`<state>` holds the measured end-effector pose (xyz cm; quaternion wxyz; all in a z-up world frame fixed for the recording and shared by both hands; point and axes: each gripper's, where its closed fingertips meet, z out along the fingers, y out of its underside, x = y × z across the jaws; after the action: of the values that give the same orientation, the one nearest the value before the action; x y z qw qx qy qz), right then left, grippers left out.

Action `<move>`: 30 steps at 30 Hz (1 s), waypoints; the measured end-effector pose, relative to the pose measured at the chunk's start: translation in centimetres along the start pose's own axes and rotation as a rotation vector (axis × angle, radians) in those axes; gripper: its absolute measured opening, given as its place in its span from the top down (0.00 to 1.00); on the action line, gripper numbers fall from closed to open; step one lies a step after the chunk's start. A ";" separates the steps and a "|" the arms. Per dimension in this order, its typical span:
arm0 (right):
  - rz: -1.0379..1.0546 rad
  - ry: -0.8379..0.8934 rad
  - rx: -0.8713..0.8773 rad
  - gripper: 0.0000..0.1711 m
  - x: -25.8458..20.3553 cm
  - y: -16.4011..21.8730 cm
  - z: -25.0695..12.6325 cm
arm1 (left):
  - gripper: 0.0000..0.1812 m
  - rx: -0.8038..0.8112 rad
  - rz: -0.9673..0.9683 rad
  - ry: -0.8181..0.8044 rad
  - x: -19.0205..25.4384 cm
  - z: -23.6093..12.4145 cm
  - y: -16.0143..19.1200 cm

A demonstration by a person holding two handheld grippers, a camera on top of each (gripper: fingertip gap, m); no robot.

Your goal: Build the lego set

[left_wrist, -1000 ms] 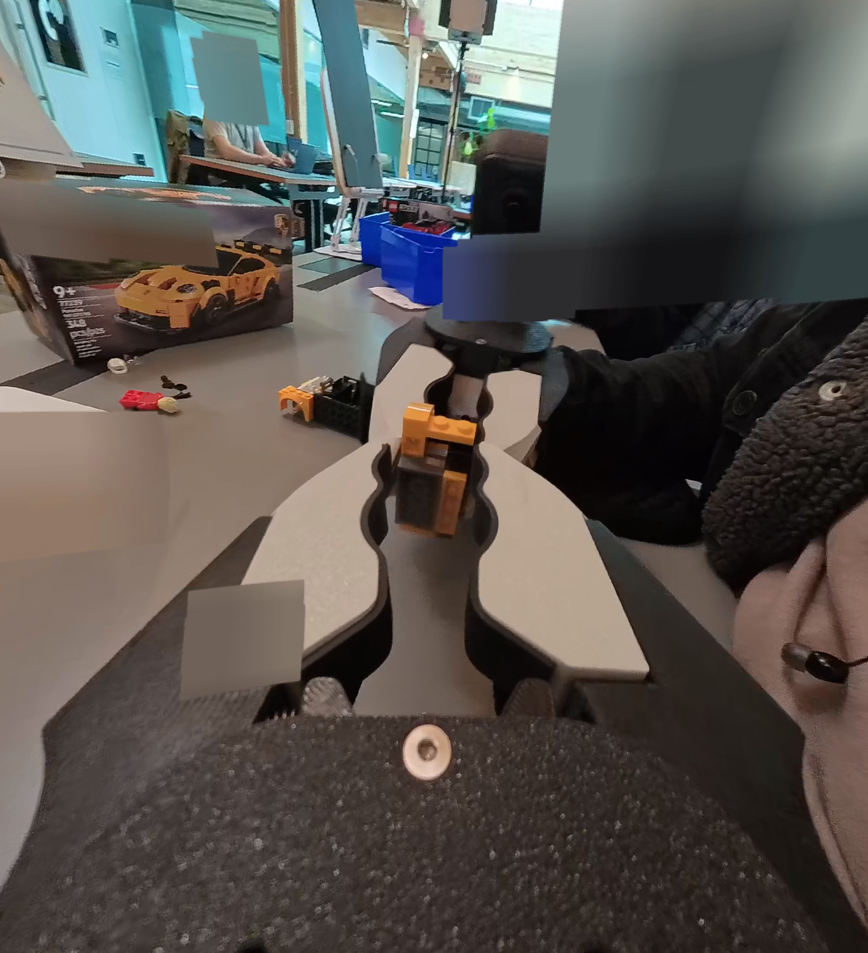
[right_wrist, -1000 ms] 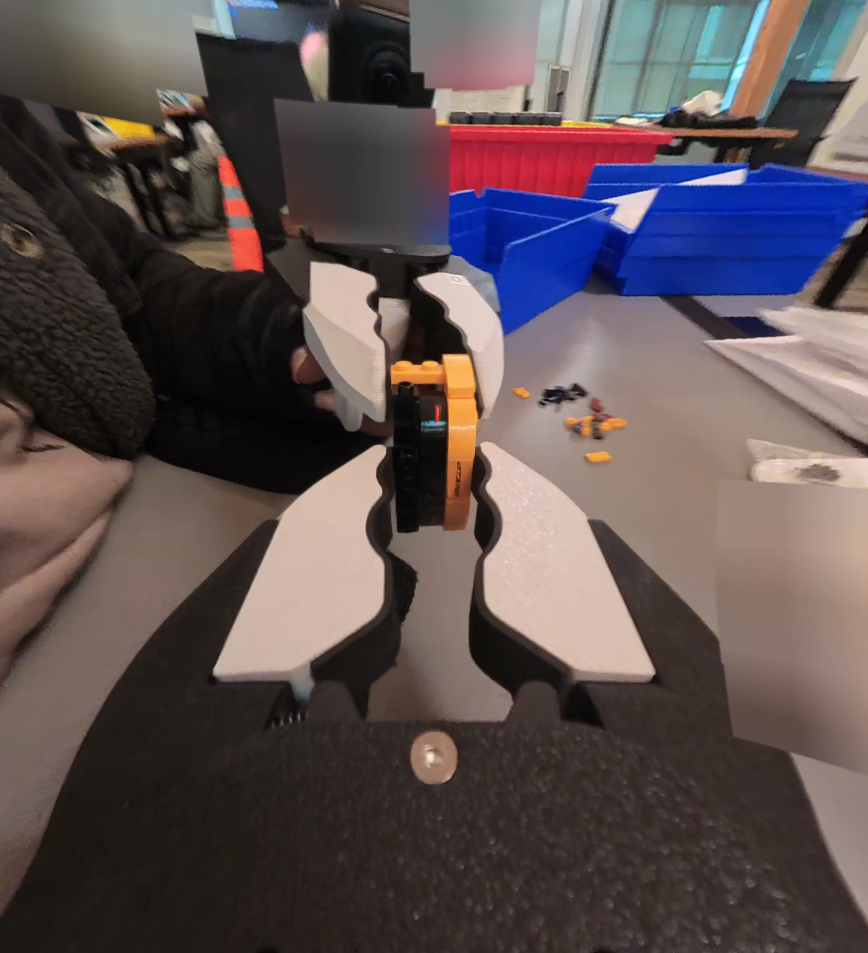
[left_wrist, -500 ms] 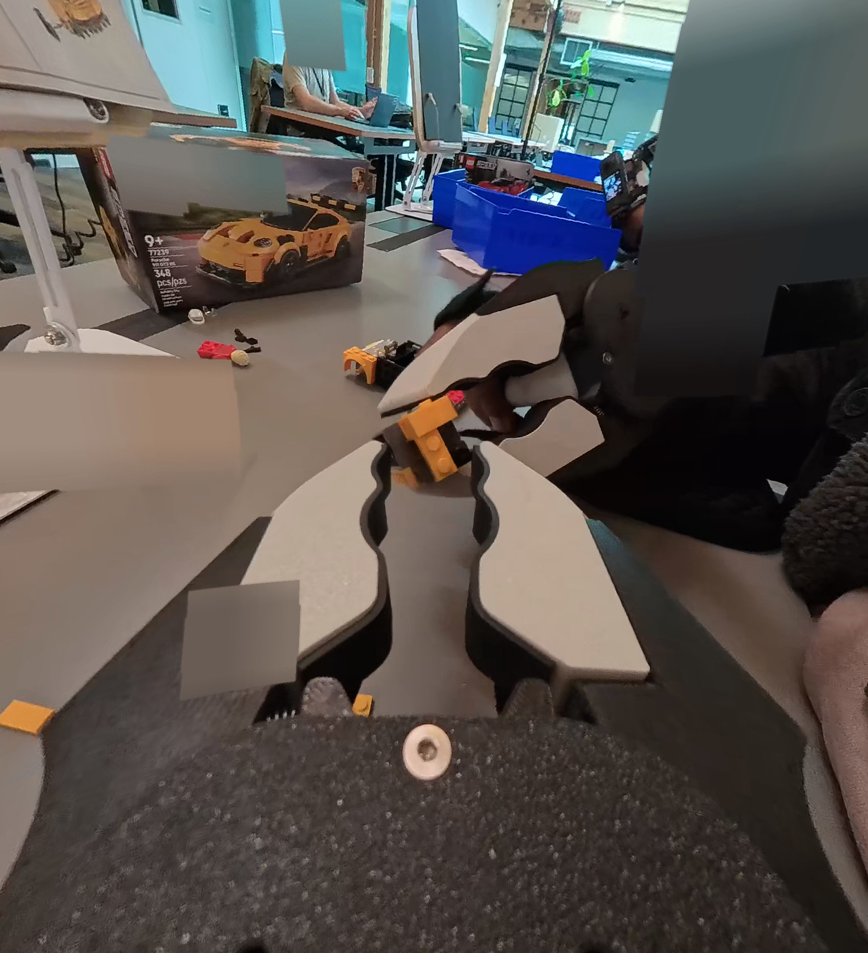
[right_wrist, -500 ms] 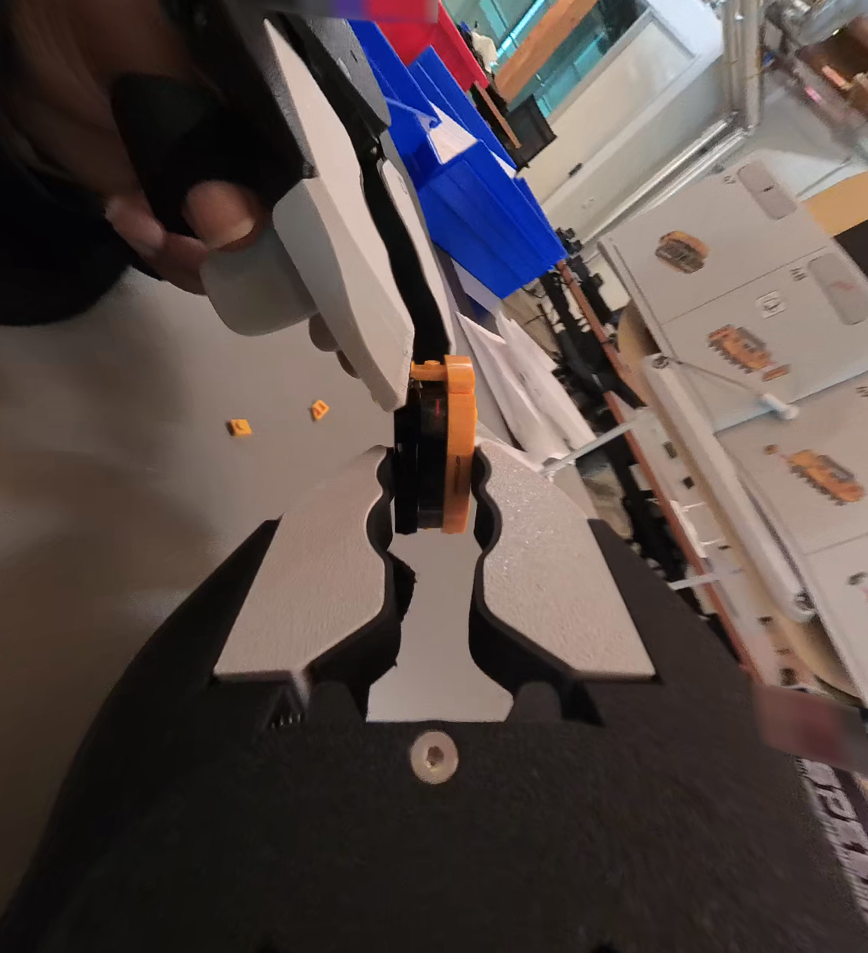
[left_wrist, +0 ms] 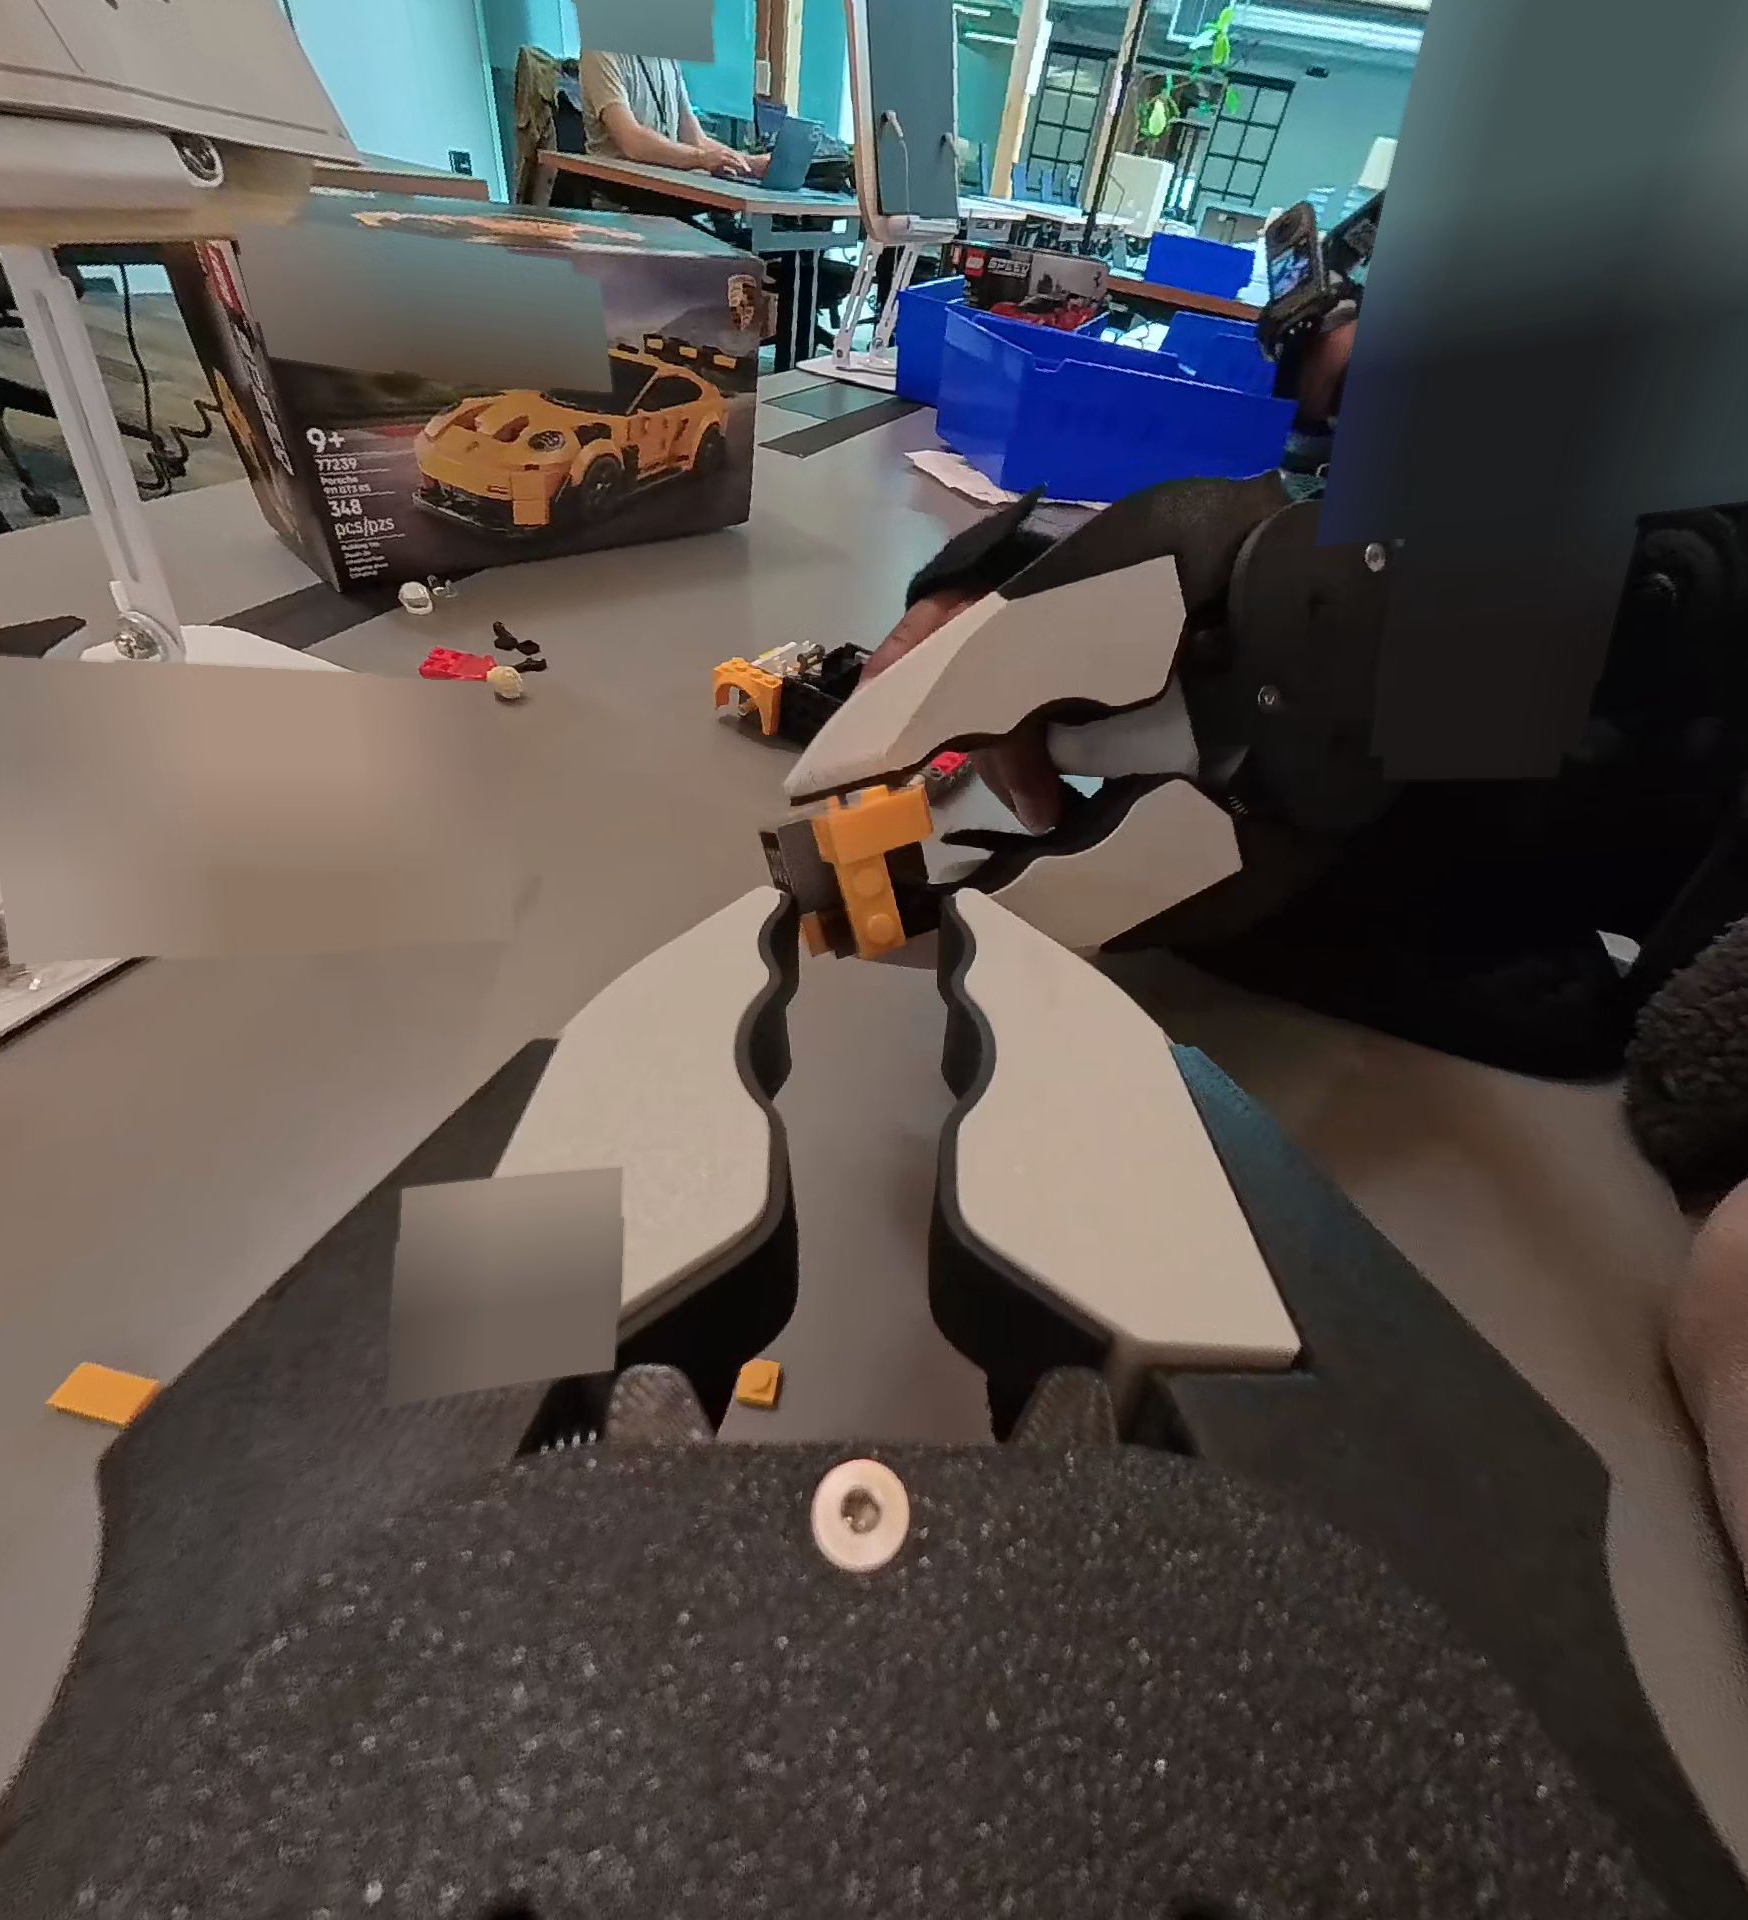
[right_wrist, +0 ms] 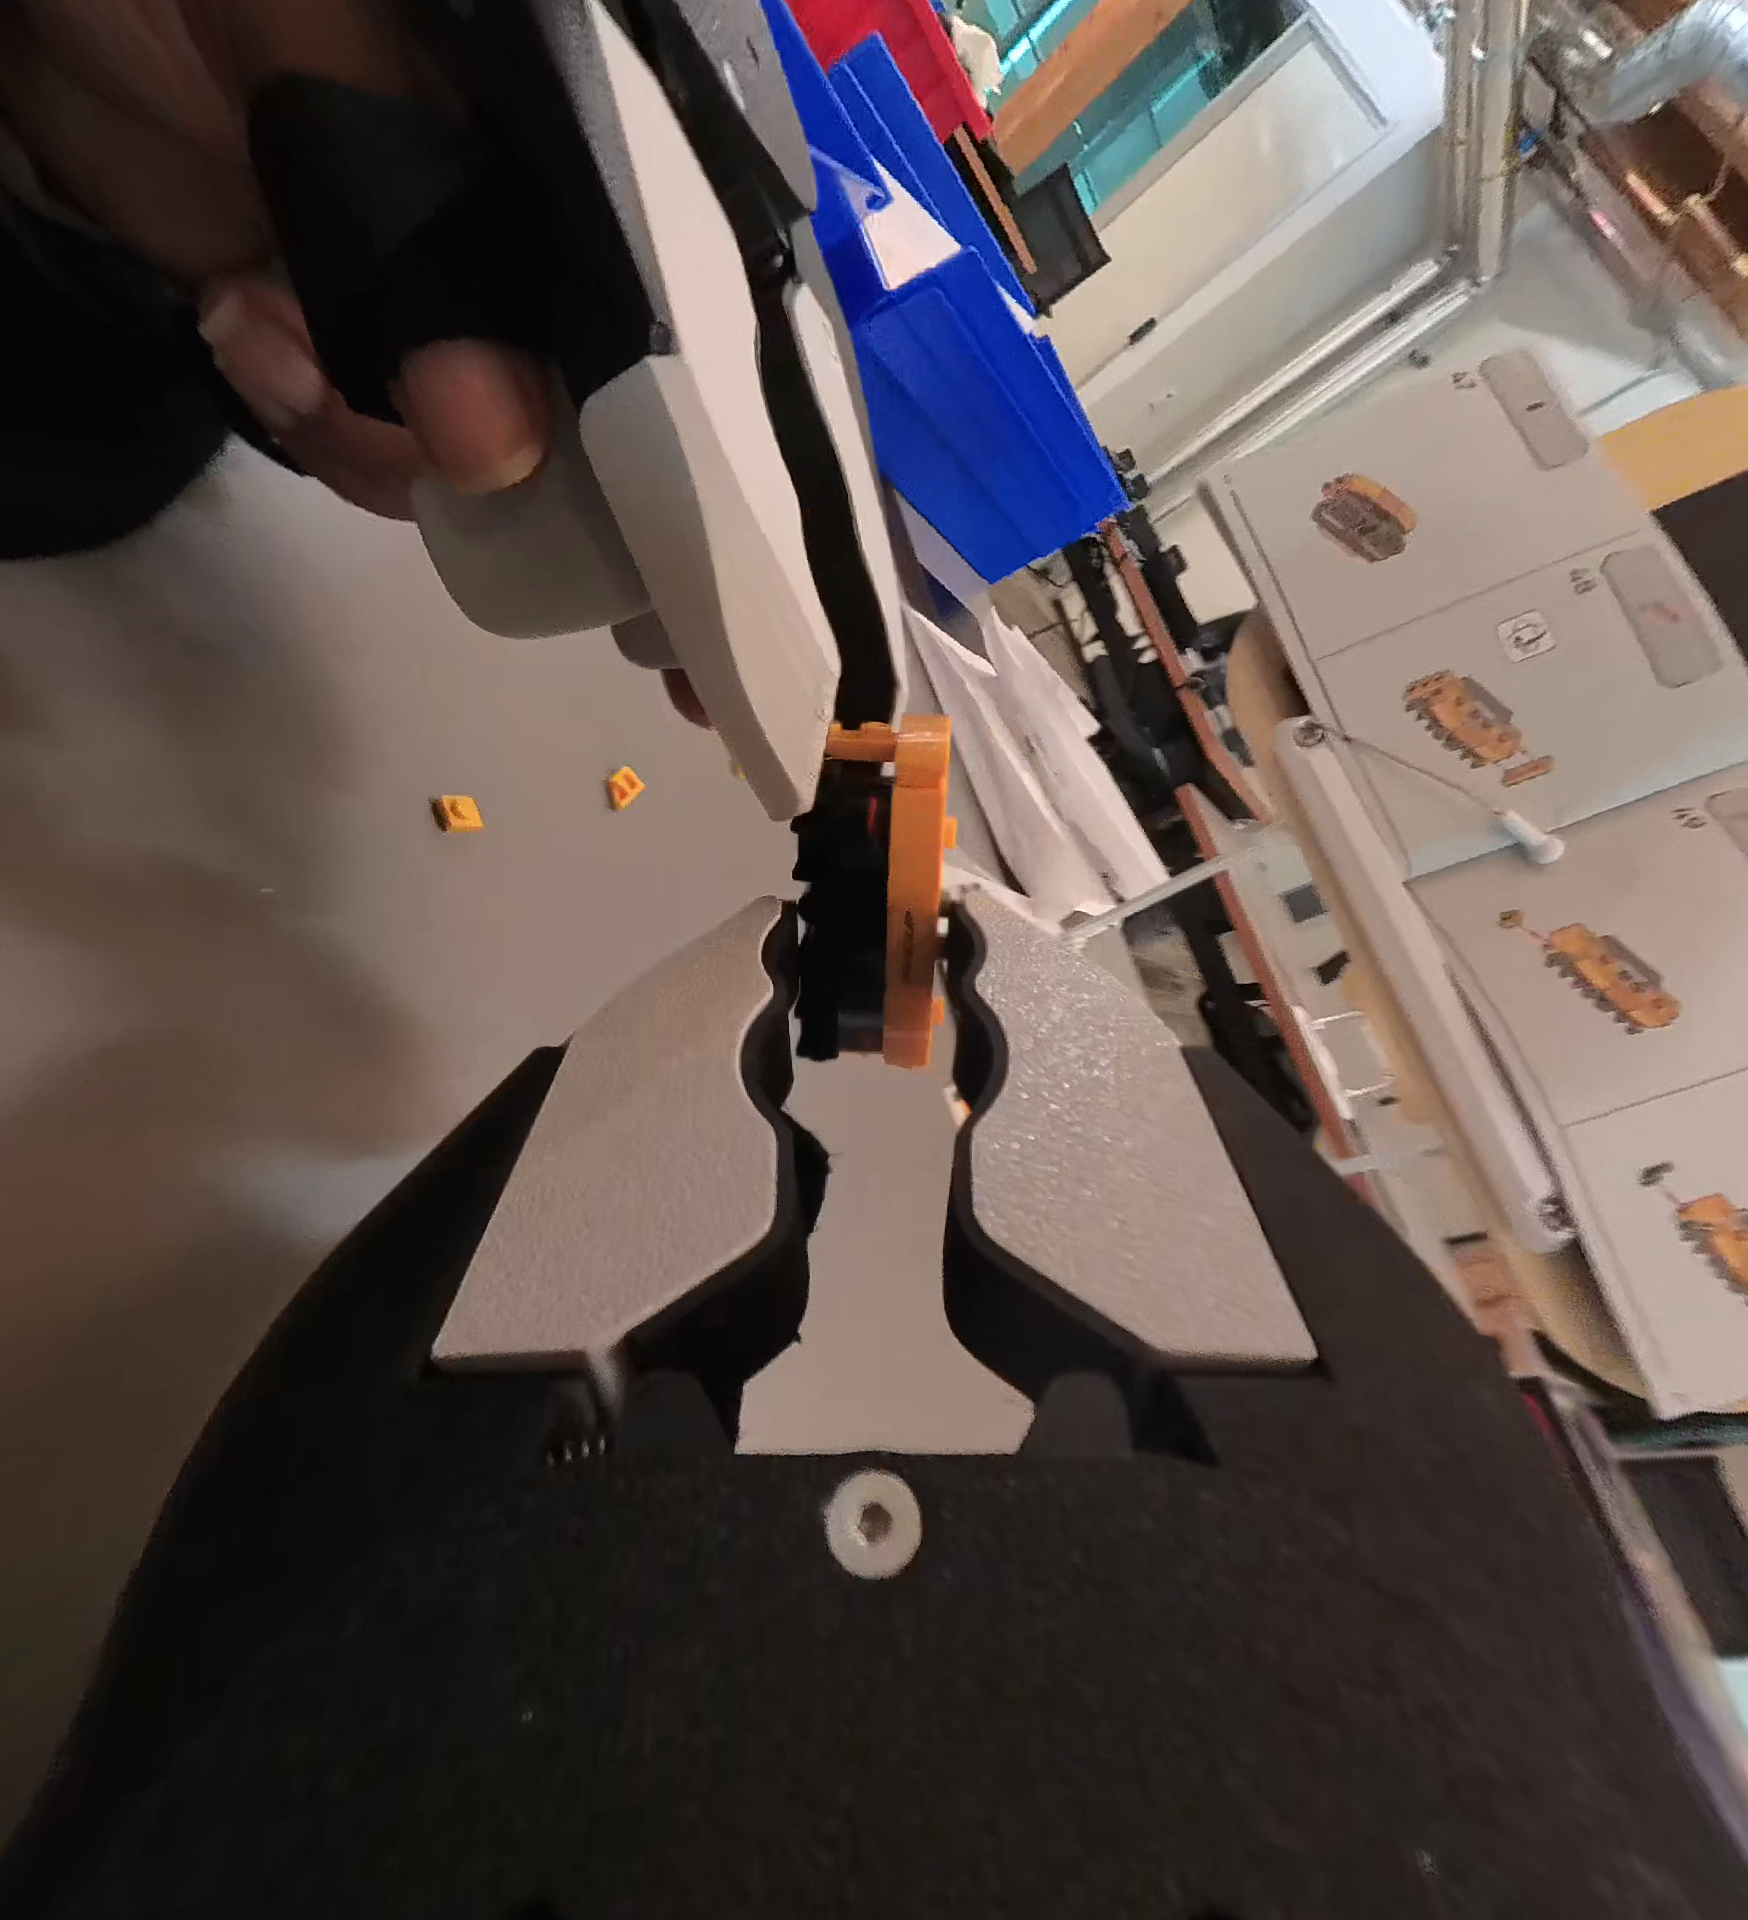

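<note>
A small orange and black lego assembly (left_wrist: 854, 862) is held above the grey table (left_wrist: 434, 1091) by both grippers at once. My left gripper (left_wrist: 865, 920) is shut on its lower end. The right gripper's fingers (left_wrist: 995, 665) come in from the right, turned on their side, and clamp it from above and below. In the right wrist view my right gripper (right_wrist: 867, 920) is shut on the assembly (right_wrist: 911, 935), orange plate to the right, black part to the left. The left gripper's fingers (right_wrist: 714, 582) reach down from the top and pinch its upper orange end.
A lego box (left_wrist: 496, 416) stands at the back left, blue bins (left_wrist: 1109, 416) at the back right. A part-built car chassis (left_wrist: 797, 691), a red piece (left_wrist: 454, 663) and orange tiles (left_wrist: 101, 1392) lie on the table. An instruction booklet (right_wrist: 1524, 831) stands on a stand.
Both grippers have turned while keeping hold of the assembly. The right gripper has rolled onto its side, and the left gripper has swung towards the box side of the table.
</note>
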<state>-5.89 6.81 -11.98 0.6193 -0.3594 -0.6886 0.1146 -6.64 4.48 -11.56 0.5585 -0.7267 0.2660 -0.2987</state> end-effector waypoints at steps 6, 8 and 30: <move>0.191 -0.089 0.059 0.83 -0.1 -0.1 -0.3 | 0.86 -0.003 0.025 -0.022 -0.4 -0.2 0.0; 0.234 -0.103 0.065 0.81 0.1 0.0 -0.4 | 0.86 -0.004 0.035 -0.025 -0.4 -0.2 0.0; -0.018 -0.023 -0.086 0.85 0.1 2.2 -0.2 | 0.86 -0.187 0.085 -0.075 -2.6 -1.2 2.4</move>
<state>-4.94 8.41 -13.23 0.5963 -0.3783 -0.7031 0.0834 -9.38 5.03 -14.03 0.5100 -0.7745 0.3021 -0.2211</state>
